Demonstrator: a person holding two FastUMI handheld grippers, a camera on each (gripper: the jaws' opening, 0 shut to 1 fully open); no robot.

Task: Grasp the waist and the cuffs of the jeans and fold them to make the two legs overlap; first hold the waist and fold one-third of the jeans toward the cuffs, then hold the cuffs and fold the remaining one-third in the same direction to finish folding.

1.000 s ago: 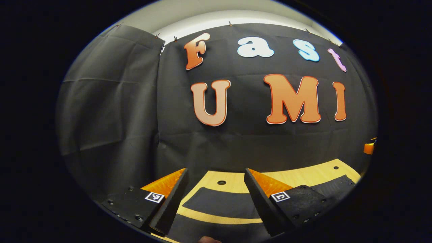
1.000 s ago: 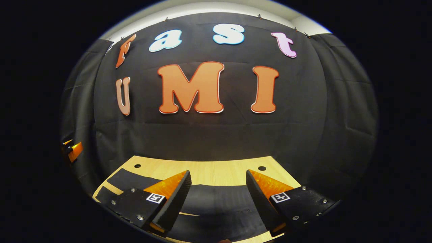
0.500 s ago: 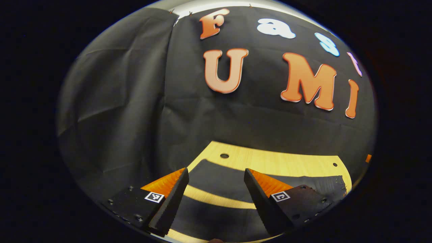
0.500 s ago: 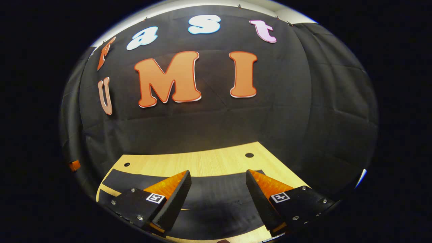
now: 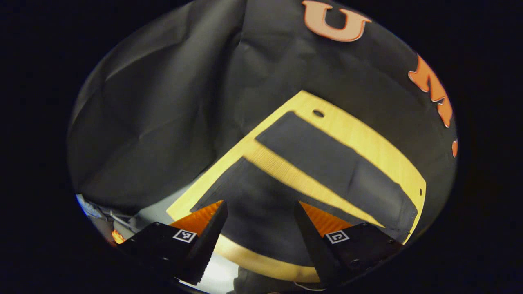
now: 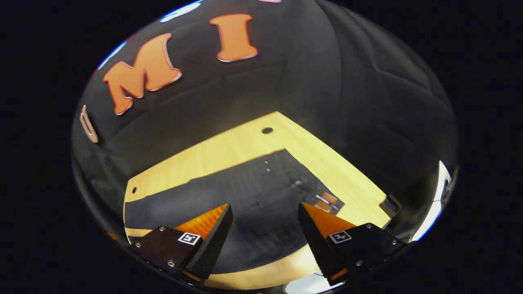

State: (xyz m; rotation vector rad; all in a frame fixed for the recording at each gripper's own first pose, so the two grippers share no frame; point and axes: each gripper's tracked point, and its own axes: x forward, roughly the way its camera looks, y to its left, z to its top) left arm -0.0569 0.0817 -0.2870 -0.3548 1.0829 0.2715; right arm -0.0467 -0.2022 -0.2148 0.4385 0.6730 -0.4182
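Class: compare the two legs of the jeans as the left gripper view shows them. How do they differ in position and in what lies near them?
The far leg lies beside the table's hole; the near leg lies under the open left gripper. The far leg's cuff shows; the near leg runs behind the fingers. Both are dark and flat, parted by a bare strip of table.

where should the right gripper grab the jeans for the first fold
At the waist, the end with the patch near the table's right edge. Come from above with the right gripper open and pinch that edge, since the jeans lie flat.
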